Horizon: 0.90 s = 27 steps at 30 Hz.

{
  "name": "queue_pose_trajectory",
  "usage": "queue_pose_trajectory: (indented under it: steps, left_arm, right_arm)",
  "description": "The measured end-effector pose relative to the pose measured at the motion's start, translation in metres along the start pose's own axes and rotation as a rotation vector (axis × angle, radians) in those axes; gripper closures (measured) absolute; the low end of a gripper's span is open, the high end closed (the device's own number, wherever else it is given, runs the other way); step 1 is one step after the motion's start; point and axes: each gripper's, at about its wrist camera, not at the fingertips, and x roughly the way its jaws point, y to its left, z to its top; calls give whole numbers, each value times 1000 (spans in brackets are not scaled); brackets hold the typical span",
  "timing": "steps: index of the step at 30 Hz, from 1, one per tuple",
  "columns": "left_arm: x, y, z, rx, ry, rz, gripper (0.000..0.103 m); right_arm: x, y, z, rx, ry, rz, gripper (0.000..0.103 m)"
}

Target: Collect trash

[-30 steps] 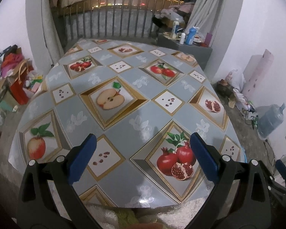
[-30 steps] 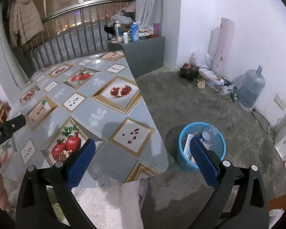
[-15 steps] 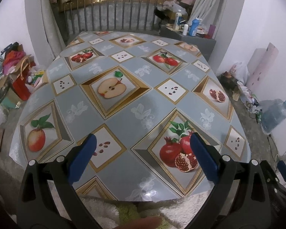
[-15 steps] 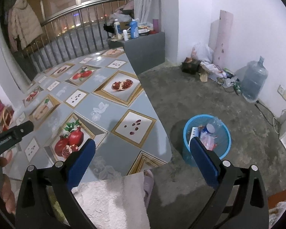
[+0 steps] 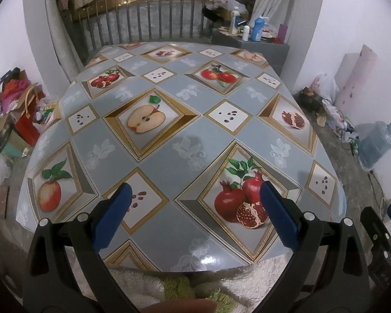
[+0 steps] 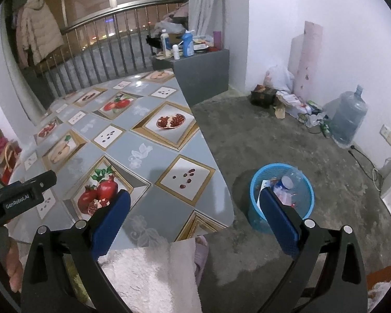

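A blue mesh trash bin (image 6: 306,210) stands on the concrete floor right of the table's near corner; a clear plastic bottle (image 6: 290,180) and wrappers lie inside. My right gripper (image 6: 194,198) hangs open above the table's near right corner, nothing between its blue pads, the right pad in line with the bin. My left gripper (image 5: 194,193) is open too, high over the near edge of the table (image 5: 169,140), which wears a grey fruit-print cloth. The left gripper's black body (image 6: 18,198) shows at the left of the right wrist view.
A grey cabinet (image 6: 203,70) with bottles stands beyond the table's far right corner. A large water jug (image 6: 348,120), bags and clutter line the right wall. Bags and boxes (image 5: 15,114) pile up left of the table. A railing (image 5: 153,20) runs behind. A fluffy white sleeve (image 6: 148,276) is below.
Both grippers have risen and drawn back a little, so the table and the bin look farther off and more of the floor shows. Both stayed open.
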Motion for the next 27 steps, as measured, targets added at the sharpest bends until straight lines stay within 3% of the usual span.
queue_pose_trajectory:
  steps: [10, 27]
  left_arm:
    - [6, -14, -4, 45, 35, -48, 9]
    - [5, -18, -8, 68, 33, -51, 9]
  right_arm:
    - [6, 0, -14, -54, 71, -105, 7]
    - [4, -2, -15, -50, 56, -102, 7]
